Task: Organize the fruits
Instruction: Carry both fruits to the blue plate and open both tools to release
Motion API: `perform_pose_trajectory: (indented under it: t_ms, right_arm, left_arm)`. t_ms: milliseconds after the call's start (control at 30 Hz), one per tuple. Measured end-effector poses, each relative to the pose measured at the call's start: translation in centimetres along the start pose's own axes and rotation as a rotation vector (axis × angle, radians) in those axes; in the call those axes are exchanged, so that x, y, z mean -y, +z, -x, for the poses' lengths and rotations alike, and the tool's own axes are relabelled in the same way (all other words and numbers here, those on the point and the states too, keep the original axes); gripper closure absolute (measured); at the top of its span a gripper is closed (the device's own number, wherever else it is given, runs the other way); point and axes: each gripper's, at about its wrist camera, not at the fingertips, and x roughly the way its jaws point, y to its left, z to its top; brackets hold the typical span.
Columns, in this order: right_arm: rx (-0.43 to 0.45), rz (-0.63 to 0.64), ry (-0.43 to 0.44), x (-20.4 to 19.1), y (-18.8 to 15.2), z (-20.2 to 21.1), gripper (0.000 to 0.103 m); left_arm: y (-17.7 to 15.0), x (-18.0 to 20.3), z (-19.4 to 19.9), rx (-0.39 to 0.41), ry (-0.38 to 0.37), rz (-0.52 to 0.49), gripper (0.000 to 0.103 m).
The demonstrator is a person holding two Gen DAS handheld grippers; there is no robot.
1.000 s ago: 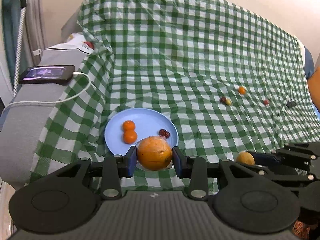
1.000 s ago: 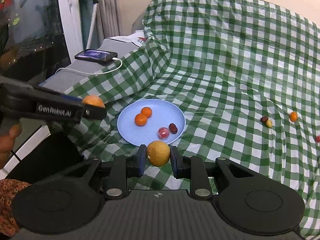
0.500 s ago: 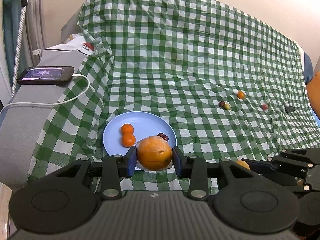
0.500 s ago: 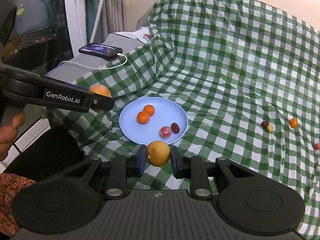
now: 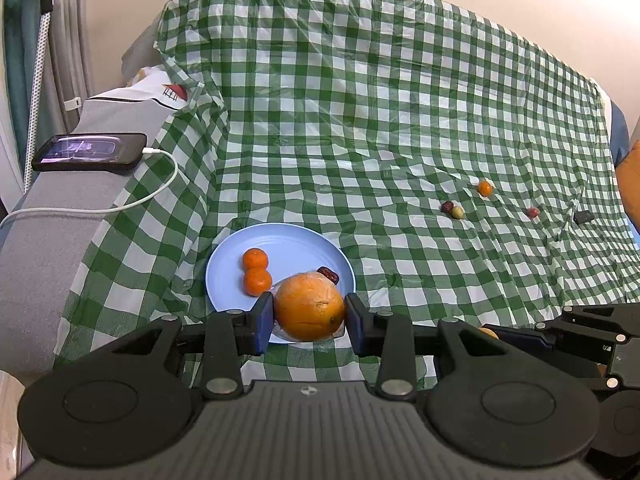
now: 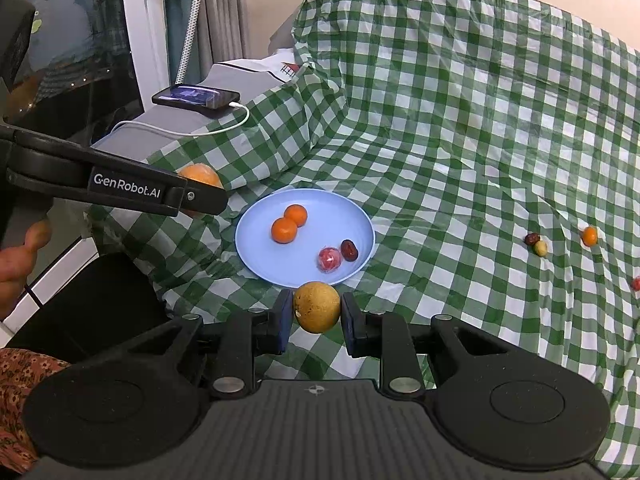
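Note:
My left gripper [image 5: 309,317] is shut on a large orange [image 5: 309,306] wrapped in clear film, held just above the near rim of the light blue plate [image 5: 298,246]. The plate carries two small mandarins [image 5: 256,271], a dark red date [image 5: 329,275] and a wrapped red fruit [image 6: 329,259]. In the right wrist view my right gripper [image 6: 316,312] is shut on a brownish-yellow round pear [image 6: 317,306], hovering just in front of the plate [image 6: 264,216]. Seen from the right, the left gripper [image 6: 216,200] hangs left of the plate with its orange [image 6: 200,176] partly hidden.
Loose small fruits lie on the green checked cloth [image 5: 360,120] at the right: an orange one [image 5: 484,188], a dark one [image 5: 447,206], a yellow-green one [image 5: 457,212] and a red one [image 5: 532,212]. A phone [image 5: 90,151] on a white cable rests on the grey armrest at the left. A person's hand [image 6: 16,252] shows at left.
Both views have shifted slightly: the plate and cloth sit a little lower and closer in the left view. Both grips are unchanged.

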Motion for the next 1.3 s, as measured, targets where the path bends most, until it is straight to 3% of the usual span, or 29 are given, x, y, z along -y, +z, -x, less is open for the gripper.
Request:
perform_pose_trajectory:
  t_ms: [800,1300]
  right_arm:
    - [-0.030,-0.013,-0.016,0.6,1.1,-2.5,0.076]
    - [-0.056,0.011,0.005,0.7,4.6,-9.6,0.076]
  left_arm:
    - [1.2,-2.1,-2.7,0.013,0.034,0.026,0.061]
    - [3.9,-3.5,-9.2,-0.043,0.069,0.015,0.061]
